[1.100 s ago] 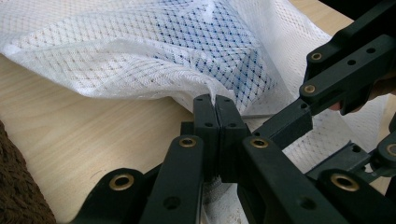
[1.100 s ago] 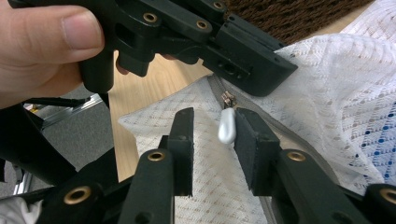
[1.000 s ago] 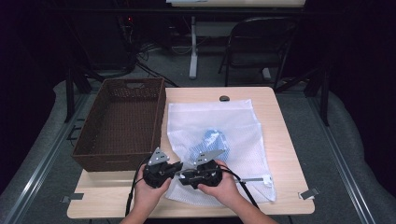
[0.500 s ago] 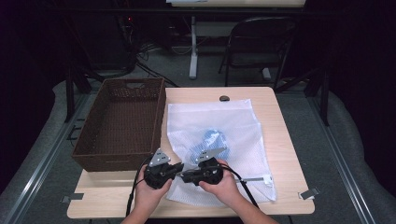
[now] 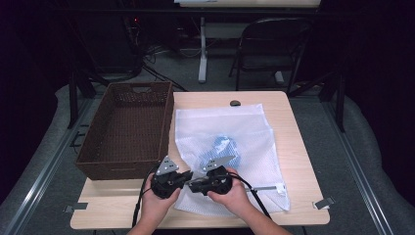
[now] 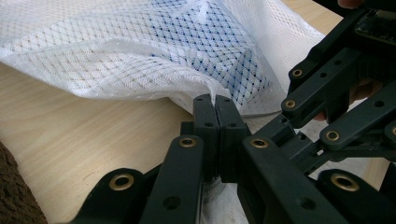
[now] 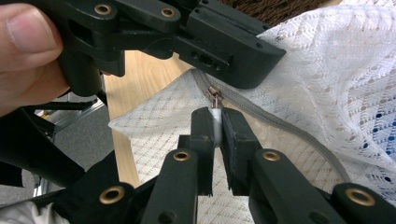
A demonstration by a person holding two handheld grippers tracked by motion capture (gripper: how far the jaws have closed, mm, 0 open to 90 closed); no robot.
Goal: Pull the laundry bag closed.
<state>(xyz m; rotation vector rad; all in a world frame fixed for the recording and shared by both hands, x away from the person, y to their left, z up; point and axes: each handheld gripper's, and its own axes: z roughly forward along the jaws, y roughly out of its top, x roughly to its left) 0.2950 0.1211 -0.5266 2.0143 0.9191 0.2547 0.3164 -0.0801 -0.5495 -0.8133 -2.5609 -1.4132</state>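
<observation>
A white mesh laundry bag (image 5: pixel 244 122) lies flat on the table with a blue garment (image 5: pixel 222 148) inside it. My left gripper (image 5: pixel 186 177) is at the bag's near left corner, and its jaws (image 6: pixel 215 100) are shut on the bag's mesh edge (image 6: pixel 140 56). My right gripper (image 5: pixel 195 185) faces it from the right. It is shut (image 7: pixel 215 114) on the small zipper pull (image 7: pixel 215 99) at the end of the grey zipper (image 7: pixel 280 123). The two grippers almost touch.
An empty brown woven basket (image 5: pixel 127 127) stands to the left of the bag, close to my left gripper. A small dark object (image 5: pixel 235 103) lies near the table's far edge. Bare tabletop (image 5: pixel 293 147) runs along the right side. A folding chair (image 5: pixel 274 44) stands beyond the table.
Both grippers have drawn slightly toward the near edge, staying together at the bag's corner. The bag and garment have hardly moved.
</observation>
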